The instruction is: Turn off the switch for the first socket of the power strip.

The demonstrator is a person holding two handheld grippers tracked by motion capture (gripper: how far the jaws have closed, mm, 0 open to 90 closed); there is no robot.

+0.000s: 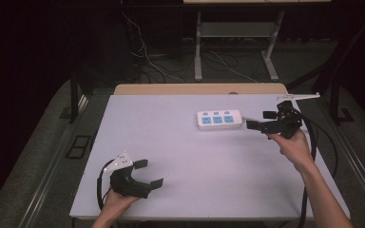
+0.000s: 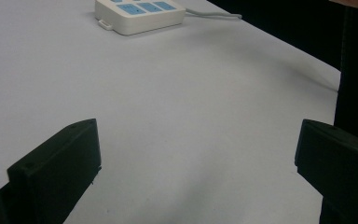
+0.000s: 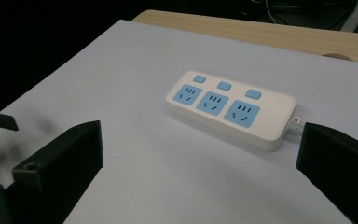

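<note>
We see the strip (image 1: 219,119) lying flat near the table's (image 1: 171,156) far right edge. Our right tool (image 1: 259,120), spread wide and empty, hovers just beside its cord end. Our left tool (image 1: 148,173) rests released near the front-left corner.

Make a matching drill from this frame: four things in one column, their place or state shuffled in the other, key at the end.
Column one:
1. white power strip with three blue sockets
2. left gripper
3. right gripper
4. light wooden board

Column two:
A. jaws open, just right of the strip's cord end
B. along the far edge of the white table
C. jaws open, at the near left corner of the table
D. lying flat on the far half of the table, touched by nothing

Pairs: 1-D, 2-C, 3-A, 4-B
</note>
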